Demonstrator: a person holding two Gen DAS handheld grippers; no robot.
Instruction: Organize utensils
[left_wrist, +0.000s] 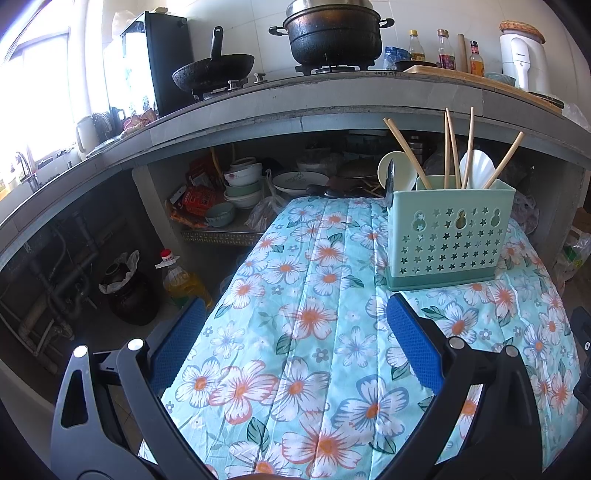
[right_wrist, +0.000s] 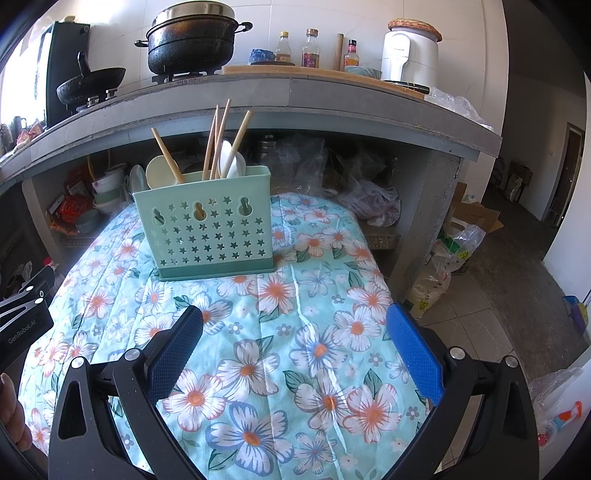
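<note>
Pale-green star-punched plastic utensil caddy (left_wrist: 448, 236) is seen upper right of left view, centre-left in right view, on flowered cloth (left_wrist: 314, 332). Wooden chopsticks (left_wrist: 452, 147) & white spoons (left_wrist: 478, 166) already stowed upright; nothing loose seen, so task judged approx. done. Left gripper (left_wrist: 295, 343) & right gripper (right_wrist: 295, 347): fingers apart, empty.

utensil holder (left_wrist: 448, 236) hiding chopsticks' (left_wrist: 406, 153) lower ends, knife (left_wrist: 389, 184) mostly hidden behind it

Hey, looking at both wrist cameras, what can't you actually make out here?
- Lower ends of the chopsticks and spoons: both views, hidden inside the green holder.
- Holder's compartments: its front wall blocks them.
- Shelf contents under the counter: right wrist view, dark, wrapped in plastic bags.
</note>
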